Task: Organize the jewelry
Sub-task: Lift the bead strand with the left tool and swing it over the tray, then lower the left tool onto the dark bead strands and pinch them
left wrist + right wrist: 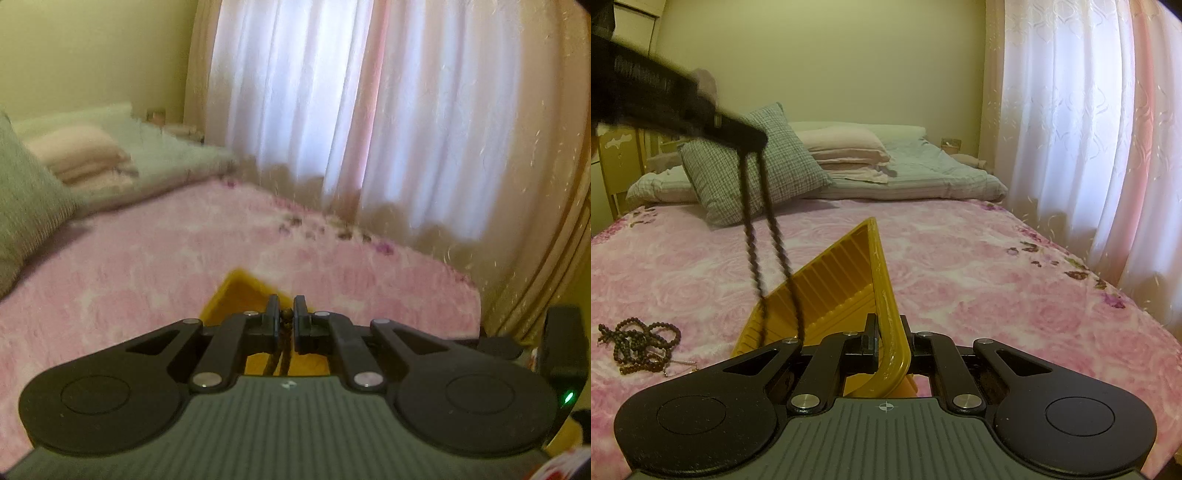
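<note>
Dangling from the clenched left gripper (pixel 285 318) over the yellow tray (pixel 846 291), whose rim the right gripper (pixel 889 341) pinches, the bead necklace (pixel 768 236) could swing past the tray's edge onto the pink bedspread (pixel 997 288) if released off-centre.

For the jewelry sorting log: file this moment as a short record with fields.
surface: pink floral bedspread
container: ribbed yellow plastic tray, tilted up
right gripper: shut on the tray's rim
left gripper: shut on a dark brown bead strand, which hangs down over the tray
still out: heap of dark brown beads on the bedspread, left of the tray
</note>
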The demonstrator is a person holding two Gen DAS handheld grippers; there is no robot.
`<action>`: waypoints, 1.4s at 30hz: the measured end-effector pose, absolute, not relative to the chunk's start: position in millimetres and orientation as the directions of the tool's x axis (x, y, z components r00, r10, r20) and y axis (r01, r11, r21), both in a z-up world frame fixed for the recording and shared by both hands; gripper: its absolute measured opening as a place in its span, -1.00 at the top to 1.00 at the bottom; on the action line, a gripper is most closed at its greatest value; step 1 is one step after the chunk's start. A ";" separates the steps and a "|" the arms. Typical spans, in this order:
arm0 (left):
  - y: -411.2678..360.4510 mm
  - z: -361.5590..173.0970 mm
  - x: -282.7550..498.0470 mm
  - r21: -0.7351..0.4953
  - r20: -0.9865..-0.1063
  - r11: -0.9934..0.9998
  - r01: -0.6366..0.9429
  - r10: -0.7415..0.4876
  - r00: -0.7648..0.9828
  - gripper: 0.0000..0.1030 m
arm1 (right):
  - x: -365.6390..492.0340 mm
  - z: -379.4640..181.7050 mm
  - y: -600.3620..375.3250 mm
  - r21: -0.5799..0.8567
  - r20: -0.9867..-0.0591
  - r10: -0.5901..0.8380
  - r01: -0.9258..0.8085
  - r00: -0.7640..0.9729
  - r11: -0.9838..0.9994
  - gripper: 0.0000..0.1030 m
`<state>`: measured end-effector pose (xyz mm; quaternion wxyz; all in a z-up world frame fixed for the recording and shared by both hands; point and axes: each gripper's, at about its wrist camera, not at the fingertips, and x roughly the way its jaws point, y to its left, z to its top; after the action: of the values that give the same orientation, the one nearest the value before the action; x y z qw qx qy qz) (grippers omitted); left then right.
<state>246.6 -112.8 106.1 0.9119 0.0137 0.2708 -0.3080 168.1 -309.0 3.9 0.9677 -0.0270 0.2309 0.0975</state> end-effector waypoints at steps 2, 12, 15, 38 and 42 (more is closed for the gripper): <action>-112.4 93.9 249.2 -0.141 -0.529 0.820 0.555 -0.536 0.658 0.88 | 167.7 3.5 -309.4 -0.004 -0.453 0.176 -0.200 0.874 0.980 0.85; -90.2 85.5 251.2 -0.136 -0.545 0.844 0.518 -0.501 0.673 0.82 | 166.8 2.3 -309.9 -0.002 -0.453 0.174 -0.196 0.874 0.981 0.85; -70.3 89.5 246.6 -0.120 -0.533 0.869 0.481 -0.465 0.707 0.70 | 166.5 2.2 -309.9 -0.002 -0.453 0.174 -0.196 0.874 0.981 0.85; 70.5 -32.5 183.1 0.000 -0.663 0.994 0.110 -0.082 0.744 0.49 | 167.9 2.9 -312.6 0.014 -0.451 0.174 -0.188 0.876 0.982 0.85; 78.1 -42.4 167.8 0.031 -0.669 0.996 0.084 -0.042 0.742 0.49 | 168.1 2.4 -313.3 0.017 -0.451 0.175 -0.187 0.875 0.982 0.85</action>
<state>167.8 78.1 -42.4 0.9327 0.0296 0.3578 -0.0337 168.1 -313.3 2.4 0.9682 -0.0137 0.2318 0.0935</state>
